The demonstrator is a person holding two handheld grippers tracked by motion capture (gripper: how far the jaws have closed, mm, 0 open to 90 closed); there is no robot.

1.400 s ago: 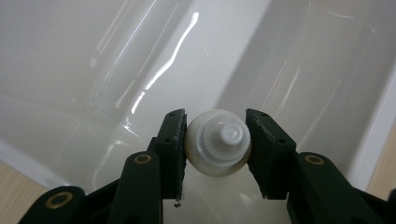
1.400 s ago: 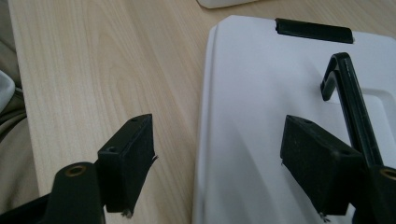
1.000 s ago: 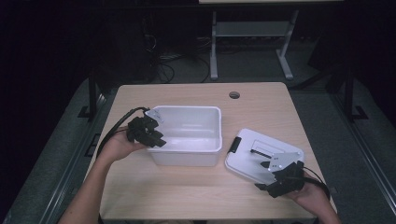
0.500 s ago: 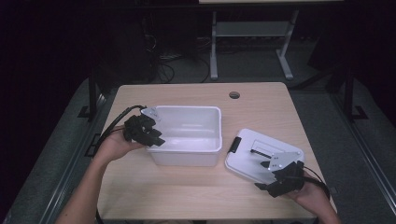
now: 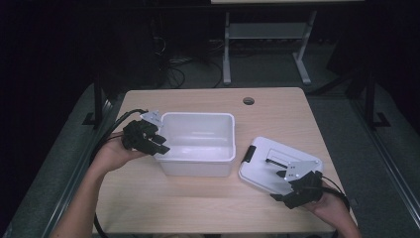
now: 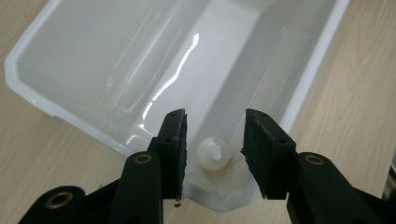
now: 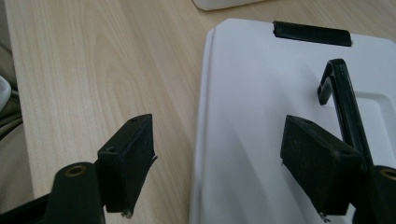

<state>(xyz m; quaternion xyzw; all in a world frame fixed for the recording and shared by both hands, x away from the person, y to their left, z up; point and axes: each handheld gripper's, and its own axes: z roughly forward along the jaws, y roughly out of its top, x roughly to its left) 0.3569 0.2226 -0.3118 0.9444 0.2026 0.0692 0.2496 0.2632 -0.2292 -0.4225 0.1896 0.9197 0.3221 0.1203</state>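
White plastic bin (image 5: 198,144) empty; left gripper (image 6: 215,149) spread at its corner, right gripper (image 7: 215,158) spread astride lid (image 5: 277,166) edge—likely lidding next; must pinch lid.

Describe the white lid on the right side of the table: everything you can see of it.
The lid is a white, smooth, plastic-looking rectangle with rounded corners, lying flat on the wooden table to the right of the open white bin, apart from it. A black latch sits on the edge nearest the bin, and a thin black handle lies across its recessed top. The right gripper hangs open at its near corner, one jaw over the lid, the other over the table; contact can't be told.
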